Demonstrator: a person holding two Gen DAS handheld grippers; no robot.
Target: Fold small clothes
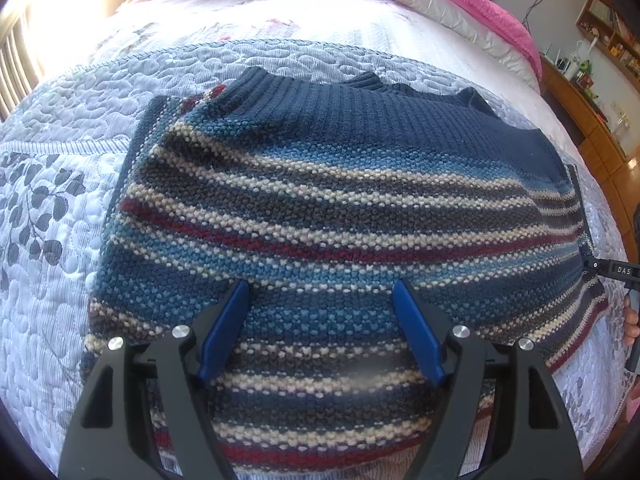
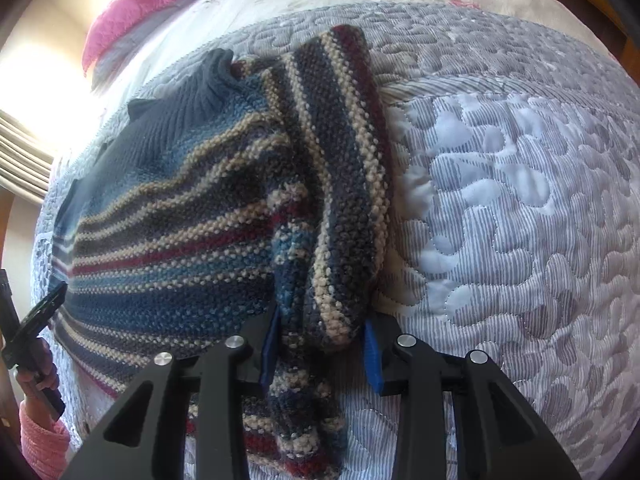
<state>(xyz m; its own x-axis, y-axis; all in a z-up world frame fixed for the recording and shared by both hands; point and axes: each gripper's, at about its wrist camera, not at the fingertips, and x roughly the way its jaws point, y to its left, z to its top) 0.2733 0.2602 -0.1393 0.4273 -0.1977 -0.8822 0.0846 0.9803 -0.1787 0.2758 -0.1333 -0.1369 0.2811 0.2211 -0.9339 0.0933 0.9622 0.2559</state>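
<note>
Evidently the fold is partway along: the striped knitted sweater of navy, teal, cream and dark red wool lies spread across the pale grey quilted bedspread with its stitched leaf pattern, its ribbed navy collar at the far side and its hem nearest the cameras. A bed suits this job, giving a broad, soft, flat surface on which thick knit can be laid out and turned over itself.

Over the near middle of the sweater body, the left gripper hangs with its blue-padded fingers spread wide and nothing between them. It looks free to pin the body flat or to reach for a fresh edge.

On the right side of the garment, the striped knitted sleeve is already doubled in toward the body, lying as a thick band from near the collar down to the near edge. The right gripper has this sleeve's lower end between its blue pads. The fingers press close on either flank of the wool, so I judge it is gripping the fabric, most likely to carry the sleeve across the body and keep its edge straight.

At the left margin of the right view, a hand with a pink knitted cuff holds the other tool's handle. A pink ruffled blanket lies at the far end of the bed, well clear of the work.
</note>
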